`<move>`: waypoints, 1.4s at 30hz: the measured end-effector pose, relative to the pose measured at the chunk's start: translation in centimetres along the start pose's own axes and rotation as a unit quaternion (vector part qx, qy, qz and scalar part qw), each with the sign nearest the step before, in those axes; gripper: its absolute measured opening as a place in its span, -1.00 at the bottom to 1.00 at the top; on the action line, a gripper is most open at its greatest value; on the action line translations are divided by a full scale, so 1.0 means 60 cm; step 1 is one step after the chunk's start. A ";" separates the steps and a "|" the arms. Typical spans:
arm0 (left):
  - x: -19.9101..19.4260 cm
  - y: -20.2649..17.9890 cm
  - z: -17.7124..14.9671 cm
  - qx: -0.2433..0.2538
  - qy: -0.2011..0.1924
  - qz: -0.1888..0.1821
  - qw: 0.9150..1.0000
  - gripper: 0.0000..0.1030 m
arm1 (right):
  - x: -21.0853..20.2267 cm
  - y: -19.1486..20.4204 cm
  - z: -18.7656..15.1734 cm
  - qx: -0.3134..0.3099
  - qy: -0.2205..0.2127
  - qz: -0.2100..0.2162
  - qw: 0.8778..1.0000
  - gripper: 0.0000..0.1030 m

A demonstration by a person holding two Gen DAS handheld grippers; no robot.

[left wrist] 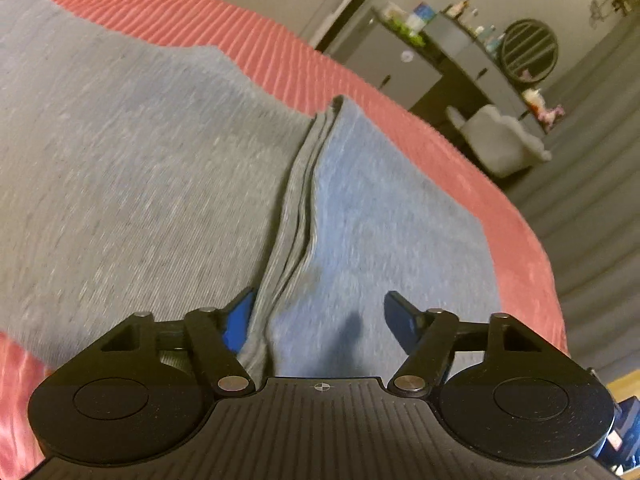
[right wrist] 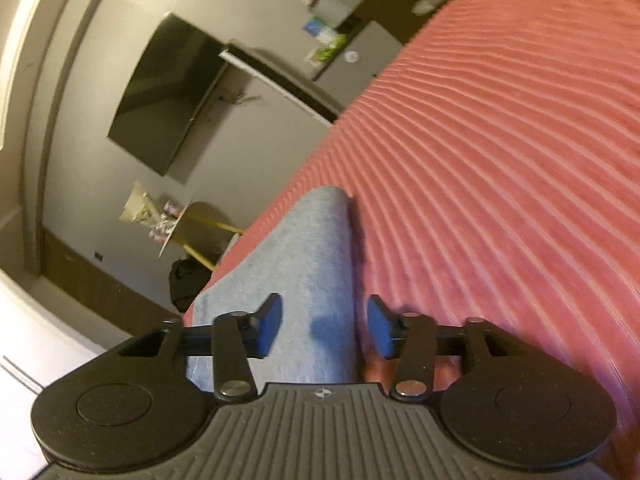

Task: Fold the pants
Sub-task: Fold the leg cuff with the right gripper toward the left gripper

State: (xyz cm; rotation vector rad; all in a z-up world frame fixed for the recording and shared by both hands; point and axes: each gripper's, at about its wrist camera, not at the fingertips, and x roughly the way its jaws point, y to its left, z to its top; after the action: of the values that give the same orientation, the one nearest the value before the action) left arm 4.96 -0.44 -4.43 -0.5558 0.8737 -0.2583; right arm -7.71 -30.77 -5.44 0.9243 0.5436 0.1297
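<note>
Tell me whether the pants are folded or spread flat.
Folded: the grey pants lie on the pink bedspread with stacked layer edges showing along a crease.

no readable text, labels or numbers anywhere.

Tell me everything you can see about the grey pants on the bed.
The pants are grey-blue knit fabric, lying flat on the red ribbed bedspread, partly folded: stacked layer edges form a seam down the middle. In the right wrist view a rounded fold shows. Both grippers hang over them with fingers apart, not gripping.
</note>
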 end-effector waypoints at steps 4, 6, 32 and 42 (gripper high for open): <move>0.000 0.024 -0.015 -0.040 -0.008 -0.046 0.998 0.18 | -0.039 0.000 -0.010 0.050 0.007 0.020 0.999 0.50; 0.005 0.034 -0.009 -0.062 -0.008 -0.054 0.997 0.00 | -0.056 0.015 -0.020 0.061 0.001 0.035 0.998 0.56; 0.013 0.049 -0.021 -0.046 -0.023 -0.021 0.998 -0.52 | 0.036 0.025 -0.124 0.223 -0.034 -0.053 0.973 -0.38; -0.004 0.013 -0.034 0.021 -0.027 -0.017 0.999 -0.62 | 0.028 0.119 -0.111 -0.041 -0.062 -0.170 0.983 -0.76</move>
State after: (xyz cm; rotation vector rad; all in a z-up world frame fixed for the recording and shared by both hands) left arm 3.22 -0.43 -5.76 -0.5359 0.8058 -0.2907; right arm -8.75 -21.08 -3.67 0.7415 0.5683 -0.2102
